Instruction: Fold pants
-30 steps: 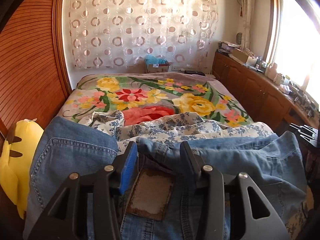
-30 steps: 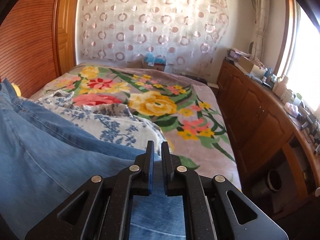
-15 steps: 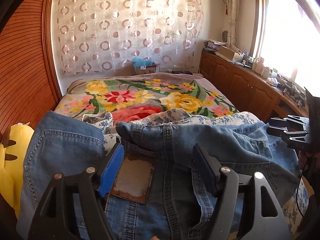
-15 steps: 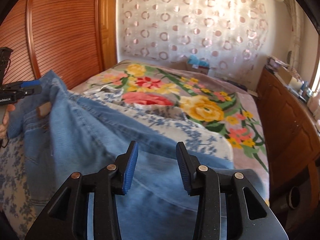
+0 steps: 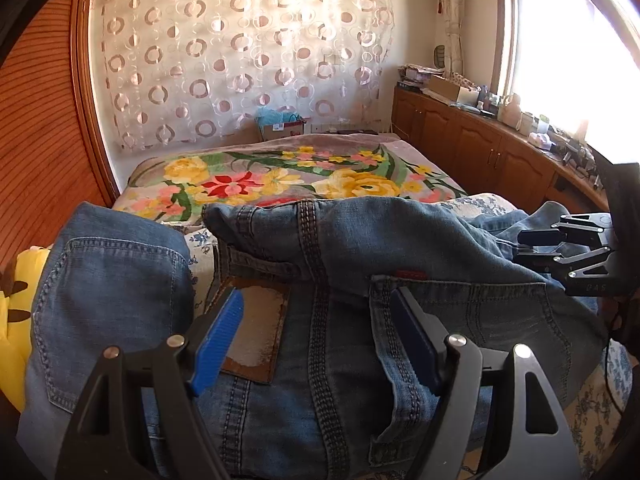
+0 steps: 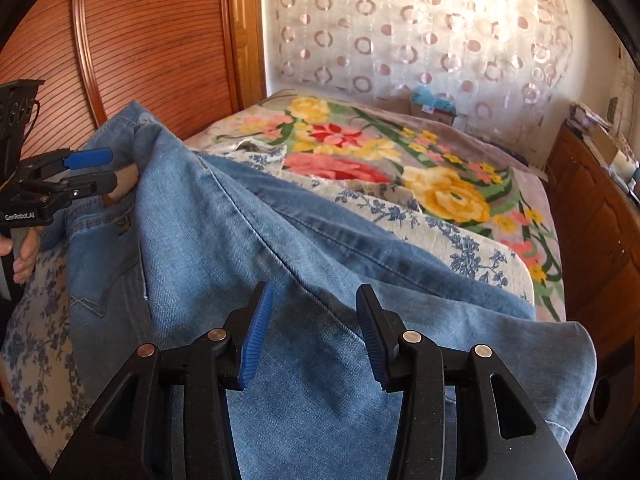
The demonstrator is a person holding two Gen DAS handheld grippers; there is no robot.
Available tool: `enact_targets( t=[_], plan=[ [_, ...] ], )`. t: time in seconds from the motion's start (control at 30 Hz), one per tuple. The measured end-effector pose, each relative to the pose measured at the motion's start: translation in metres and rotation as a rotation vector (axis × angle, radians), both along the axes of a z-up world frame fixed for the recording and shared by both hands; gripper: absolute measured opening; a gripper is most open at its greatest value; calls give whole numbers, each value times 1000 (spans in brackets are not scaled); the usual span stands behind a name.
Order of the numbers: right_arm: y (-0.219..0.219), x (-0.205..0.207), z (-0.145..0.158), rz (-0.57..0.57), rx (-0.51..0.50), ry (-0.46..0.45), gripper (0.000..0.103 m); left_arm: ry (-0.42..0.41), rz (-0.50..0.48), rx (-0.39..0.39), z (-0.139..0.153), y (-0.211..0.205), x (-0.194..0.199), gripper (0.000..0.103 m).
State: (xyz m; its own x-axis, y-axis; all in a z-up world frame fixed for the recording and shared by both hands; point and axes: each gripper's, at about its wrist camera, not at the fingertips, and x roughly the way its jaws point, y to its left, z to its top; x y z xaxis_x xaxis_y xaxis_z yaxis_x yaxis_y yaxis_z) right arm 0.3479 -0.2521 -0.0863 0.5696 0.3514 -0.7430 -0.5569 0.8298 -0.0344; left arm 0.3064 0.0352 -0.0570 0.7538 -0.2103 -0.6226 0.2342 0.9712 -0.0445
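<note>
1. The jeans (image 5: 328, 320) are spread rumpled across the bed (image 5: 280, 172), waistband nearest (fold apparently just laid).
2. Both the left gripper (image 5: 316, 336) and right gripper (image 6: 314, 332) have just been opening; nothing is held.
3. A fresh grip on the denim is judged necessary next.

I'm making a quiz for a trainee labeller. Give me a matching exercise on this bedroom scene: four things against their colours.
Things:
1. jeans
2. plush toy
3. waistband patch
4. cabinets

Colours:
A. yellow
B. brown leather with a worn pale middle
C. blue denim
D. reddish-brown wood

Pairs: 1-C, 2-A, 3-B, 4-D
</note>
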Motion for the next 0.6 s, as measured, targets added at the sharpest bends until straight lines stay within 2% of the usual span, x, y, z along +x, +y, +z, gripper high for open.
enact_targets(
  t=[0.07, 0.13, 0.2, 0.27, 0.47, 0.6],
  plan=[
    [-1, 2, -2, -2, -2, 16, 41, -5, 2, -7, 1, 0, -2, 75],
    [-3, 3, -2, 7, -4, 34, 30, -4, 3, -16, 0, 2, -3, 76],
    [-2, 3, -2, 17, -13, 40, 9, -4, 3, -16, 0, 3, -2, 76],
    [-3, 2, 1, 36, -21, 34, 3, -6, 7, -15, 0, 4, -2, 76],
    [-3, -5, 16, 42, -39, -45, 0, -6, 15, -17, 1, 10, -4, 76],
    [-3, 6, 37, 12, -47, -115, 0, -9, 22, -18, 3, 13, -5, 75]
  ],
)
